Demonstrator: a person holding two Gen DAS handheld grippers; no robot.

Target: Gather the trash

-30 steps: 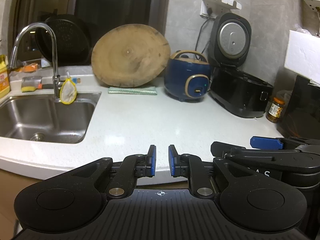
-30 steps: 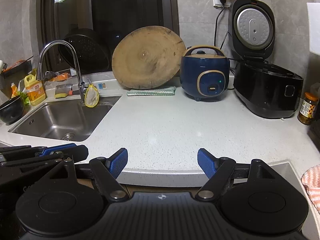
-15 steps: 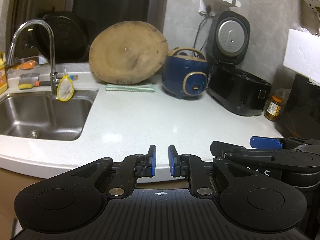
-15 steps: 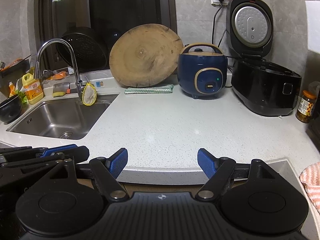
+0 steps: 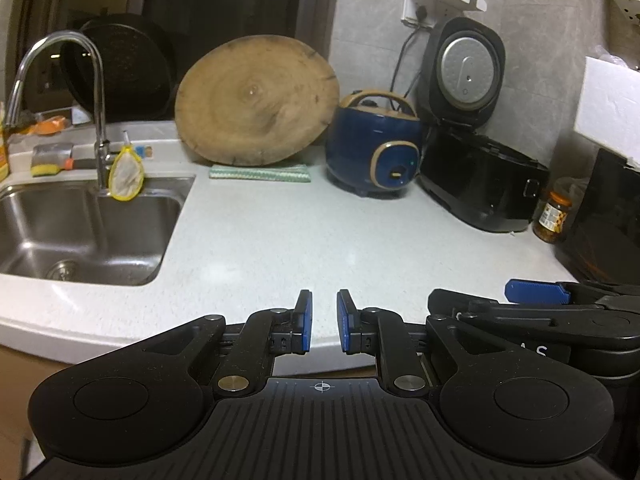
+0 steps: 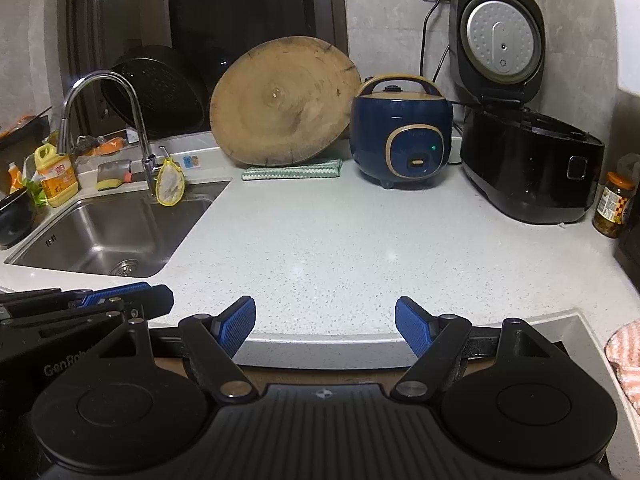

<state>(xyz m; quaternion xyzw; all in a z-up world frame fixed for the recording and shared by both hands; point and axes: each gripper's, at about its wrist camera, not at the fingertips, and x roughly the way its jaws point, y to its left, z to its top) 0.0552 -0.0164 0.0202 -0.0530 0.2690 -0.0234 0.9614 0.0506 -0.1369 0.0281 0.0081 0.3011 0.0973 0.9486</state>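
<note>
Left wrist view: we see our left gripper at bottom centre, blue pads close together w/ only a narrow gap, nothing pinched between them, hanging over the front edge of the pale speckled counter. The right gripper pokes in at lower right, side-on. Sink sits at left w/ a curved tap over it and a yellow-rimmed strainer hanging at the tap's base. A round wooden board leans against the wall at upper centre, a folded green cloth just in front of it. To its right, a blue rice cooker, then a black cooker w/ lid up, then a jar at the right edge. As for trash, we can't pick out any on the counter; the middle is bare. Right wrist view: our right gripper is at bottom centre, fingers spread wide, nothing between them, also over the counter's front edge. The left gripper shows at lower left. Same sink at left, a yellow bottle beside it at the left edge, board and both cookers along the back wall, jar at far right, and a pink striped cloth at the lower right edge. No trash item we can tell here either.
</note>
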